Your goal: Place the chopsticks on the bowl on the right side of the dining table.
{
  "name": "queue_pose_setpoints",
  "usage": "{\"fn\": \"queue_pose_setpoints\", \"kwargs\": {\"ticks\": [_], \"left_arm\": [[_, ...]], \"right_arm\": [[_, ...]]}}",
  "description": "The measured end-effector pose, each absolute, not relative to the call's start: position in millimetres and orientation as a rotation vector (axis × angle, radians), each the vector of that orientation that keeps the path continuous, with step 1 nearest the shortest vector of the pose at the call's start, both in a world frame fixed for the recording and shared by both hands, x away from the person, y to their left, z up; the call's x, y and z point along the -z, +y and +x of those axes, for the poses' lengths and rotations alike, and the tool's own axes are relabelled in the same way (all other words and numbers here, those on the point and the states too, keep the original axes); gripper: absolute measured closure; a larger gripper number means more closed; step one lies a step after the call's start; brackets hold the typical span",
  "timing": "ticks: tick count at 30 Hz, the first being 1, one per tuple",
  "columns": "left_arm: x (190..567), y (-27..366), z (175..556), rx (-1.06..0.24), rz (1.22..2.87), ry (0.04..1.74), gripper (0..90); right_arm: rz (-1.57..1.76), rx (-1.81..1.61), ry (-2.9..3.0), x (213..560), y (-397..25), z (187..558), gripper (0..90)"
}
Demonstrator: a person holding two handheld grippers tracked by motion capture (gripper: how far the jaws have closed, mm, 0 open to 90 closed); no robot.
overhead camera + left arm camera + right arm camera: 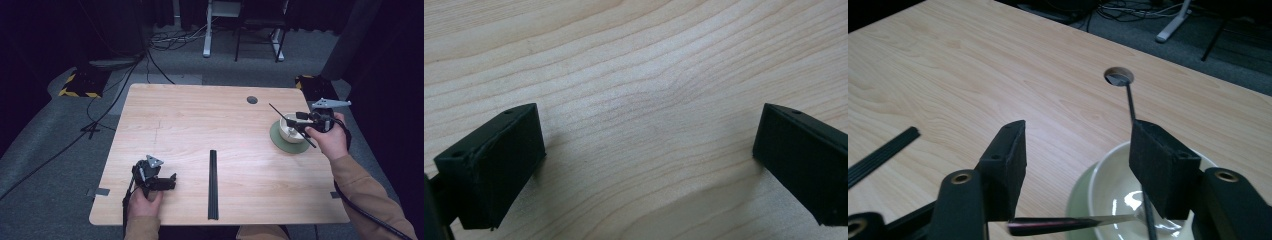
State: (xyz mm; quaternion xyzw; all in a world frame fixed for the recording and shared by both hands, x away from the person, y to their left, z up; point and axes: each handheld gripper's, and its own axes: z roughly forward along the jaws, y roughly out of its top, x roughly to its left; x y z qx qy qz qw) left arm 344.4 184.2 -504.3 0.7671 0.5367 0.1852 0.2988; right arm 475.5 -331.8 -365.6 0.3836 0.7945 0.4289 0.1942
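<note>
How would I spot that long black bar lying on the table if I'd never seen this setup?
Start at the wooden table and look to the middle of its near edge, between the person's two hands. The black bar lies flat there, running straight away from that edge. Unlike the thin black sticks crossing the white bowl at the right, it is thick, ridged and touched by nothing.

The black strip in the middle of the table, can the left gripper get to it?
Probably yes: the left gripper sits open on bare table beside the black strip, and nothing lies between them.
</note>
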Motion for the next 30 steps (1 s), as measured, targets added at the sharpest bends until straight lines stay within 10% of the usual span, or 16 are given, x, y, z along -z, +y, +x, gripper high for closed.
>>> {"fn": "queue_pose_setpoints", "kwargs": {"ticks": [30], "left_arm": [[504.2, 184.4, 343.8, -0.494, 2.038, 1.428, 0.5]], "right_arm": [[0.837, -1.380, 2.428, 359.0, -245.1, 418.3, 37.6]]}}
